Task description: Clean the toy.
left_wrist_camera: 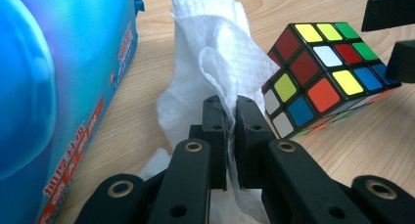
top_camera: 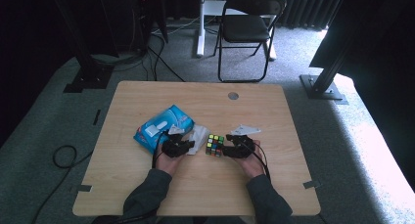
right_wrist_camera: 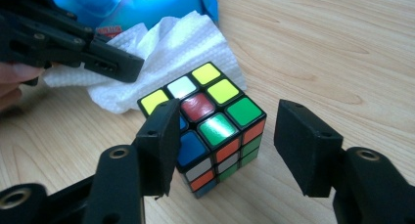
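Observation:
A scrambled puzzle cube (top_camera: 214,145) (right_wrist_camera: 210,121) rests on the wooden table (top_camera: 205,185), slightly right of a crumpled white wipe (top_camera: 199,136) (left_wrist_camera: 220,57). My left gripper (top_camera: 188,146) (left_wrist_camera: 231,111) is shut on a fold of that wipe, which stands up between its pads. In the left gripper view the cube (left_wrist_camera: 318,77) lies just right of the wipe. My right gripper (top_camera: 229,148) (right_wrist_camera: 225,136) is open and straddles the cube. Its left jaw is close against the cube's side, while its right jaw stands clear with bare table between them.
A blue packet of wipes (top_camera: 164,126) (left_wrist_camera: 58,87) lies on the table left of the wipe, close to my left gripper. A round grey cap (top_camera: 233,95) sits in the table's far edge. Beyond the table stands a black folding chair (top_camera: 247,23).

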Action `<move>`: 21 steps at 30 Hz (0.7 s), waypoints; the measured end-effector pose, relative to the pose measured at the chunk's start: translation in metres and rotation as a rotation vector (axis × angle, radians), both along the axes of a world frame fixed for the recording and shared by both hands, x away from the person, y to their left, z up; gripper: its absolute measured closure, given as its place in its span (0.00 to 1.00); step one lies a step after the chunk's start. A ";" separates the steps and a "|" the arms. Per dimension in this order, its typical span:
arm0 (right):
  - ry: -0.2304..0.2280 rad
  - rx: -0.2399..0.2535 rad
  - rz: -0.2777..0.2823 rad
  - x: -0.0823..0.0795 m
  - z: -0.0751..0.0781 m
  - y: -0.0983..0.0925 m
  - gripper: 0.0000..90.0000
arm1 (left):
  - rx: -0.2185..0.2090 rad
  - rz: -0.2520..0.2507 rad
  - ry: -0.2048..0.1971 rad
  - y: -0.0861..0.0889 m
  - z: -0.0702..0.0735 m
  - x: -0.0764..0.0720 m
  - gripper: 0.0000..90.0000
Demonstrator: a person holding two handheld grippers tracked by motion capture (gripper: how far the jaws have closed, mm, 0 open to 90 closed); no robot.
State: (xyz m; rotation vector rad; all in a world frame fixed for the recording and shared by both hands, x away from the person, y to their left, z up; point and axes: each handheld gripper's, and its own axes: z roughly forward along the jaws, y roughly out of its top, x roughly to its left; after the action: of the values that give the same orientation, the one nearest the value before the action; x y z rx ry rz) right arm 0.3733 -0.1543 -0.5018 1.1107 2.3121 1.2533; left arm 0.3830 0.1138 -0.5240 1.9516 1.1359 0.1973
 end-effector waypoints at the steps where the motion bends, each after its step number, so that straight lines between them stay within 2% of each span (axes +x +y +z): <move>1: 0.003 0.000 -0.009 0.001 0.000 0.000 0.50 | -0.003 -0.002 -0.001 0.000 0.000 0.000 0.94; 9: 0.025 0.018 -0.048 0.005 -0.002 0.003 0.57 | -0.033 -0.029 -0.033 -0.006 0.012 0.003 0.94; 15: 0.035 0.028 -0.049 0.006 -0.003 0.004 0.60 | -0.053 -0.060 -0.056 -0.016 0.021 0.005 0.94; 21: 0.037 0.034 -0.046 0.007 -0.003 0.004 0.62 | -0.064 -0.083 -0.066 -0.027 0.024 0.008 0.94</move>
State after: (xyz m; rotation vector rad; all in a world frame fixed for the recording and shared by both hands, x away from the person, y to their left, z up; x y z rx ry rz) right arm 0.3799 -0.1503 -0.5048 1.2014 2.2859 1.2706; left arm 0.3908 0.0868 -0.4995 1.9177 1.0046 0.1769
